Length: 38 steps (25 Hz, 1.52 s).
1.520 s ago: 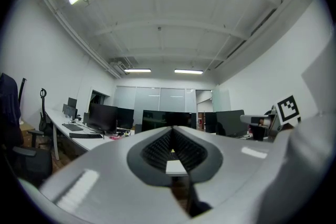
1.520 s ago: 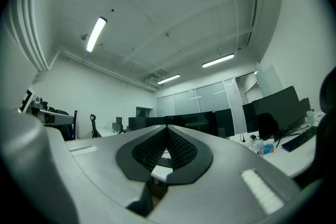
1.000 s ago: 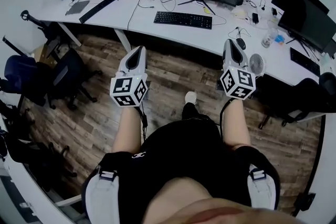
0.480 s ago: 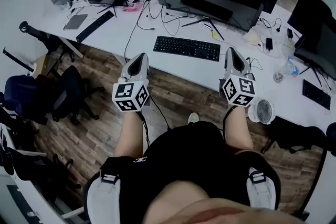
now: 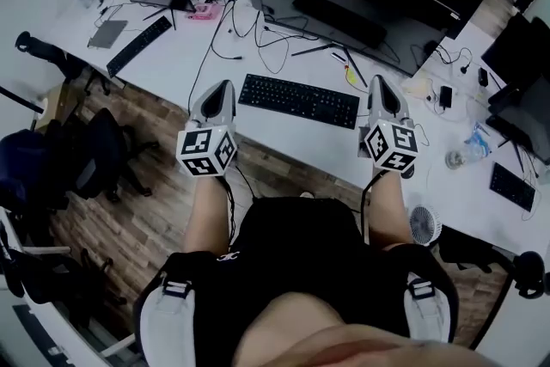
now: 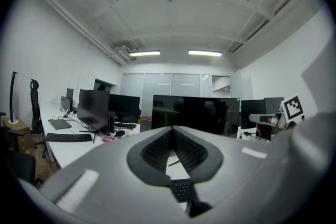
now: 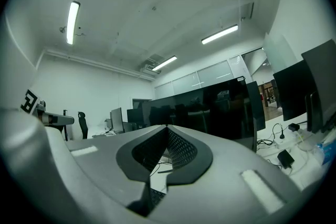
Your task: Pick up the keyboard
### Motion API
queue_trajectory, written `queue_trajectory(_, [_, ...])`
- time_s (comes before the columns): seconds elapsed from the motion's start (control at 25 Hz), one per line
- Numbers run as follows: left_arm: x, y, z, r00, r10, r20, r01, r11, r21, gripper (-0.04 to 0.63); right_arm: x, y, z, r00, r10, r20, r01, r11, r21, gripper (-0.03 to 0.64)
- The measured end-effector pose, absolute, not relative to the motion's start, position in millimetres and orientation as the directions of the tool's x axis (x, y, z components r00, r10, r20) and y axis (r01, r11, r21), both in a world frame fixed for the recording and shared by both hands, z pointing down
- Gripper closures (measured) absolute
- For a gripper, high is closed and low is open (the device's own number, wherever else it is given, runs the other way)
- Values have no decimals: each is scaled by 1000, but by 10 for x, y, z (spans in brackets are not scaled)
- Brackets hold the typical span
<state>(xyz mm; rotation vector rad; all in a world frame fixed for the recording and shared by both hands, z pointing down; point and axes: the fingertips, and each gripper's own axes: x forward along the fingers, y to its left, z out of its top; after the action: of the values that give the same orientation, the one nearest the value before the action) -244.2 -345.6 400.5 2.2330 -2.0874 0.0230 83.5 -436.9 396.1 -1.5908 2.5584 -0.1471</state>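
1. head view shows the flat black rectangular plastic keyboard (image 5: 299,100) lying on the white counter (image 5: 176,56). it sits near the front edge, in front of the wide black curved monitor (image 5: 361,9).
2. the keyboard is judged to be light, stiff and thin. its low edges leave little to bite on, and it is likely to slide on the smooth counter if it is pushed rather than pinched.
3. hold is best taken at the two short ends, one claw to each, with the pads on the solid frame and not on the keys. loose black cables (image 5: 258,30) are seen behind it. whether one is plugged into it cannot be told, so some drag should be allowed for.
4. the left claw (image 5: 227,85) is seen with its jaws closed together and nothing between them. the right claw (image 5: 379,80) is likewise closed and empty.
5. both claws are held level on outstretched forearms and pointed at the counter. the left is just beside the keyboard's left end and the right just beside its right end. neither touches it.
6. the jaws are judged to need parting before any hold can be taken.
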Motion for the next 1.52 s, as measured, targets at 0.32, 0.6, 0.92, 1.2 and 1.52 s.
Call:
queue_trajectory(0.32, [-2552,-3957,4104,114,-986,124,-993,-110,38,541,898,-4714,4102,-358,-934,-18,-919,355,-172,621])
queue_trajectory(0.6, [-2560,-4373,4372,186,-962,200,-983,-181,41,523,914,-5025,4477,-346,-935,71,-926,329,-183,550])
queue_trajectory(0.92, [-2834,-4634,5530,187,-858,479,-982,-164,91,497,1012,-5174,5430,-296,-908,295,-948,241,-210,528])
queue_trajectory(1.2, [-2955,-4717,6402,214,-756,619,-977,-161,142,497,1126,-5150,6286,-282,-854,437,-952,190,-241,528])
queue_trajectory(1.52, [-3288,-4772,7171,199,-645,738,-980,-126,154,497,1107,-5059,6982,-334,-757,562,-929,162,-333,503])
